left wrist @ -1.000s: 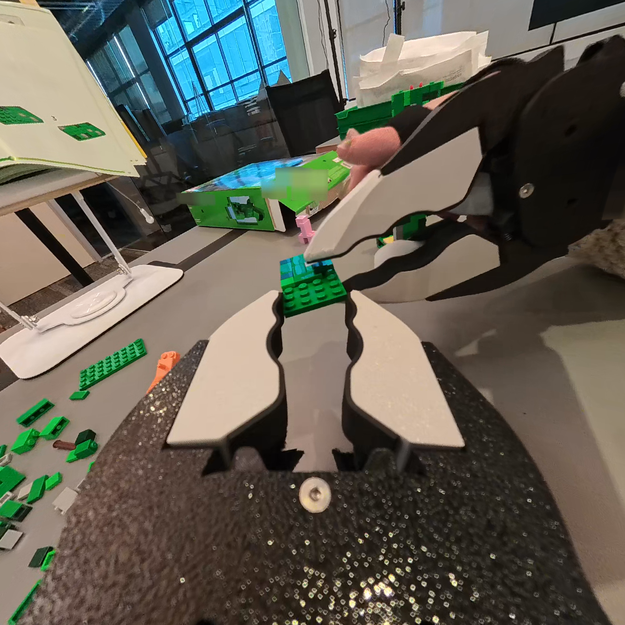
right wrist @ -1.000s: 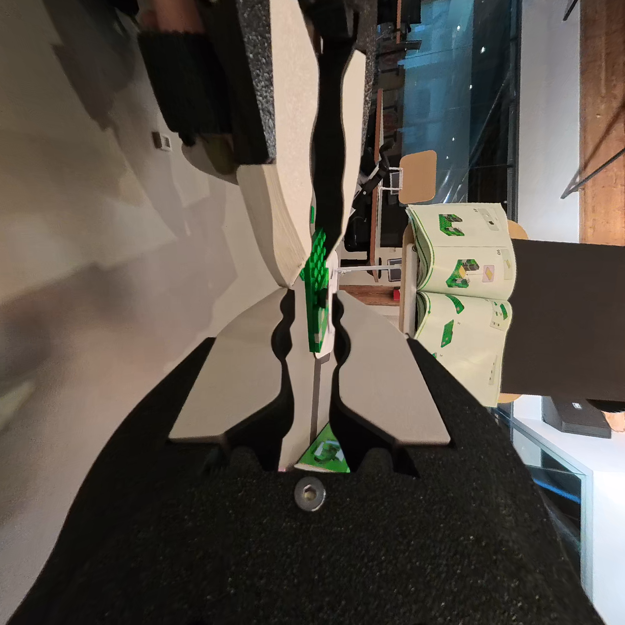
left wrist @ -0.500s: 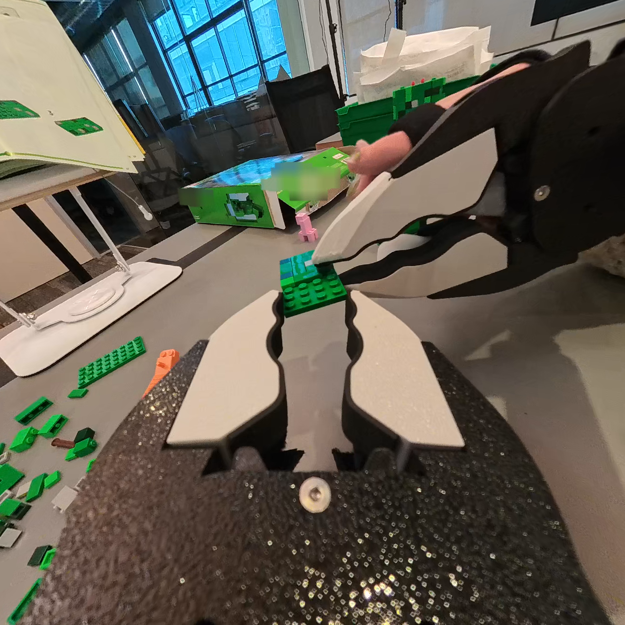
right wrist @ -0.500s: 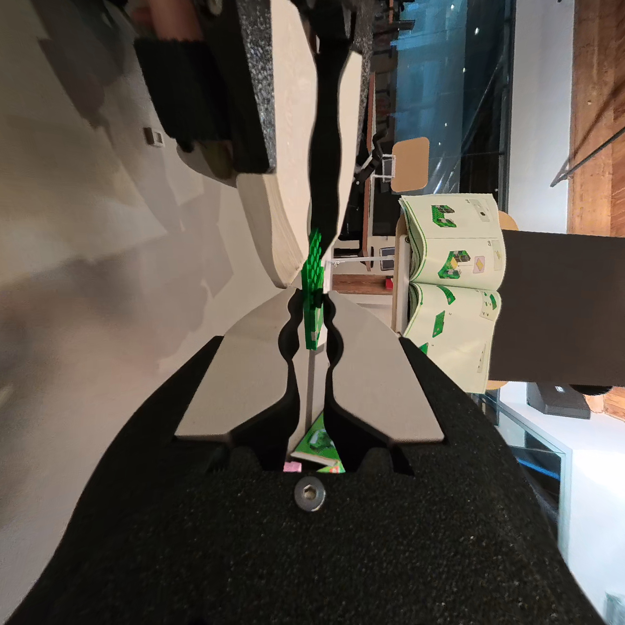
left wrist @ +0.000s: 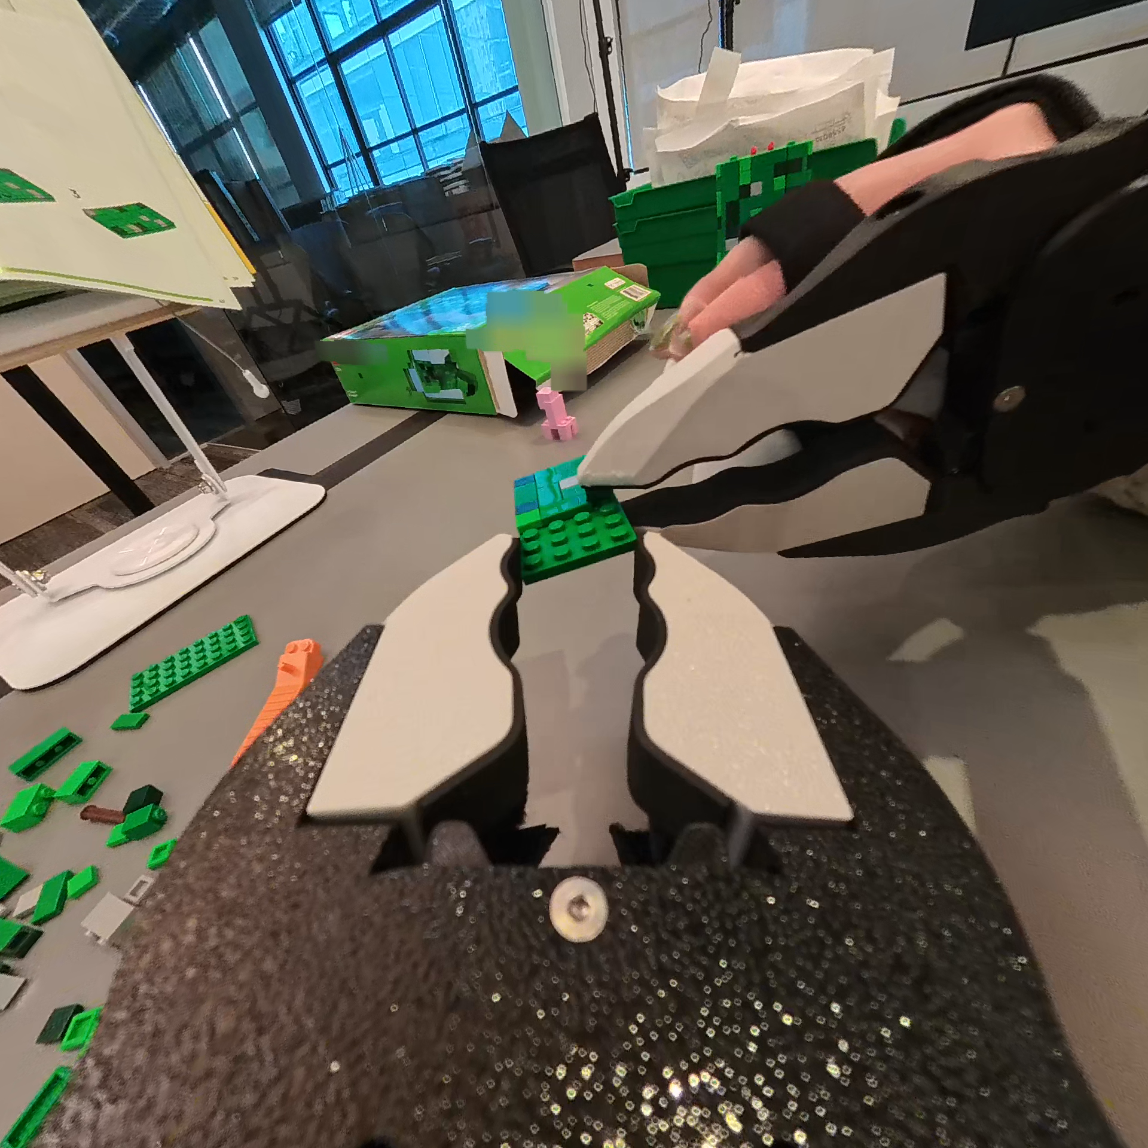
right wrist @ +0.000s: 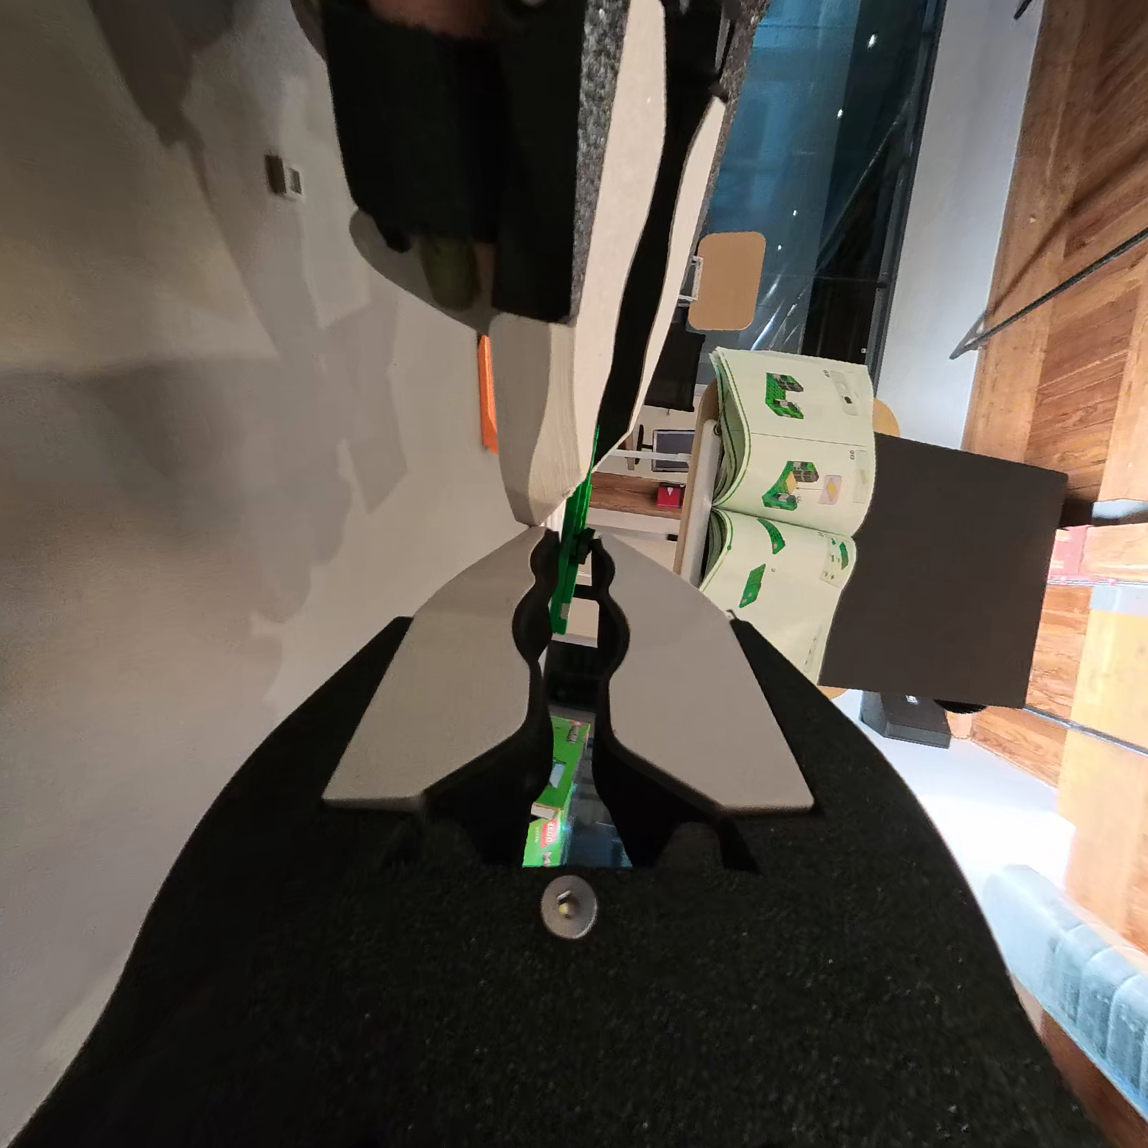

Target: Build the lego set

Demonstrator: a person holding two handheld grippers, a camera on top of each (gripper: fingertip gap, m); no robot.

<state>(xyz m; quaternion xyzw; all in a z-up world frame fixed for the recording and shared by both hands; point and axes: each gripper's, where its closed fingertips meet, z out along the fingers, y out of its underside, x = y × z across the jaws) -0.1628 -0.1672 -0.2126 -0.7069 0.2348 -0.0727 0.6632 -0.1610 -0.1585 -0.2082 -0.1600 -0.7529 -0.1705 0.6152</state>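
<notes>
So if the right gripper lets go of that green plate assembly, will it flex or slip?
The green plate assembly looks like rigid plastic, so probably no flex. The left gripper holds only its near edge, so it may pivot or slip. Probably light.

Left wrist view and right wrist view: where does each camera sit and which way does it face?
Left wrist view: on the left tool, looking forward over the table; its fingers flank the green plate; the right tool and a hand enter from the right.
Right wrist view: on the right tool, rolled sideways, facing the instruction booklet; the left tool shows above.
Shared: plate, both tools, booklet.
</notes>
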